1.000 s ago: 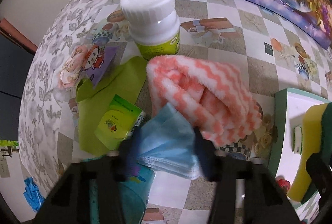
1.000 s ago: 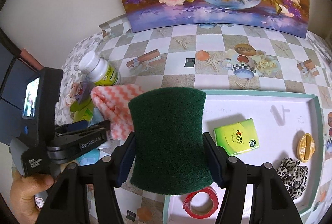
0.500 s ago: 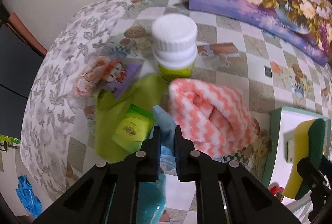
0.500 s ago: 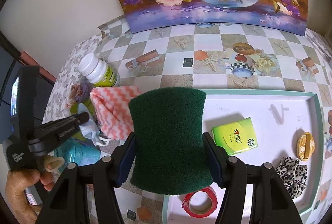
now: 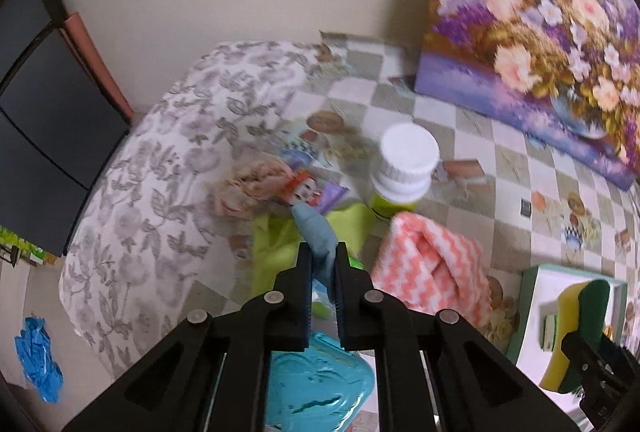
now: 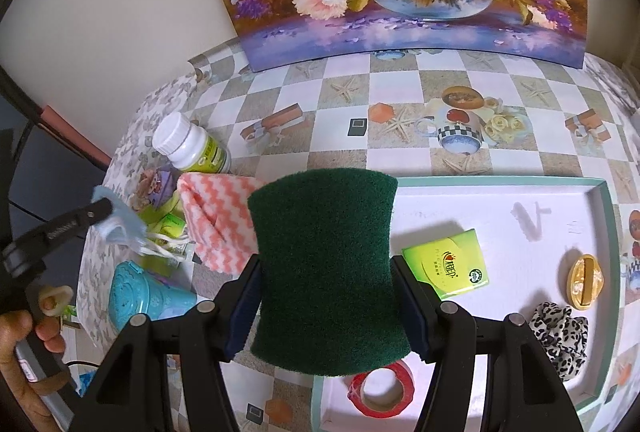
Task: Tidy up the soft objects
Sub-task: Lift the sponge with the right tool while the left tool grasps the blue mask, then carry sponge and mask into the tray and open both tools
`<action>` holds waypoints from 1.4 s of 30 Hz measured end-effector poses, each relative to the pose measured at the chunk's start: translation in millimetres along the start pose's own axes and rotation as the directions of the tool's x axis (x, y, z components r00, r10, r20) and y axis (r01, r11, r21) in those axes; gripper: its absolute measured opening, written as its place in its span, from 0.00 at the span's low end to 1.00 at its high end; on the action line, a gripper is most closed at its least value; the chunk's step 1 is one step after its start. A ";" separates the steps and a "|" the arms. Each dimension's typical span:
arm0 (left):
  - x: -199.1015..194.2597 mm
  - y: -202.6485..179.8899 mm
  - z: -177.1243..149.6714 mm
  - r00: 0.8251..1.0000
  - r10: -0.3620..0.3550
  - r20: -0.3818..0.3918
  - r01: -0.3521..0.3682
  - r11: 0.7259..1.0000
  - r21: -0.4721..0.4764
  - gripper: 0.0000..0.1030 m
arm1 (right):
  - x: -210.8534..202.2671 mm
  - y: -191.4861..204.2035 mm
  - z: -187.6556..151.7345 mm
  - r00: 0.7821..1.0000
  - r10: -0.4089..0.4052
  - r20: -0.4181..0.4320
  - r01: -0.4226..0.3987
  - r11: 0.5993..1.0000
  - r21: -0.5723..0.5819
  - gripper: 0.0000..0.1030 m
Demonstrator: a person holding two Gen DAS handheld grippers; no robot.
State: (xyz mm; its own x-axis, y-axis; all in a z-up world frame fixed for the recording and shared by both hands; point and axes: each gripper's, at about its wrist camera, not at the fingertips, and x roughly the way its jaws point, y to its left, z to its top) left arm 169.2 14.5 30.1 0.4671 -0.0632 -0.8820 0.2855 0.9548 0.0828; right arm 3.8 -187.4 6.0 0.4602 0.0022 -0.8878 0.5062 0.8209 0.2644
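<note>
On the checkered counter (image 6: 344, 103), the left tool (image 5: 322, 264) pinches a limp, featherlight face mask (image 5: 316, 236) mid-fold, while the right tool (image 6: 326, 296) squeezes a springy sponge (image 6: 324, 268) across its waist.

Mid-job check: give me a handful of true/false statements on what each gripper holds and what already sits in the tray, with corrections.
1. The right gripper is shut on the green sponge. True.
2. The left gripper is open and empty. False: it is shut on the blue face mask.
3. The pink zigzag towel lies in the tray. False: it lies on the table, left of the tray.
4. A green tissue pack lies in the tray. True.
5. The white-capped bottle lies on its side. False: it stands upright.
</note>
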 end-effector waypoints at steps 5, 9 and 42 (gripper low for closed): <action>-19.0 9.0 4.1 0.999 0.001 0.049 0.000 1.000 -0.023 0.09 | -3.7 -1.0 0.6 1.000 0.001 0.007 -0.001 1.000 0.004 0.63; -41.1 9.1 6.8 0.995 -0.008 0.103 0.011 1.000 -0.024 0.09 | -9.9 -2.8 1.5 1.000 -0.001 0.019 0.001 1.000 0.005 0.63; -97.9 -194.1 -42.2 0.973 -0.207 0.107 0.155 0.917 0.368 0.09 | -73.2 -178.7 -1.7 0.976 -0.212 0.043 0.190 0.934 0.302 0.63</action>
State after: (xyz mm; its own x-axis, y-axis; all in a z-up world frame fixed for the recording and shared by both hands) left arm 32.7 -152.4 80.8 0.4843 -0.2900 -0.8254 0.6422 0.7585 0.1104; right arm -121.6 -333.3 23.1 0.3732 -0.1962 -0.9068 0.7805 0.5947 0.1926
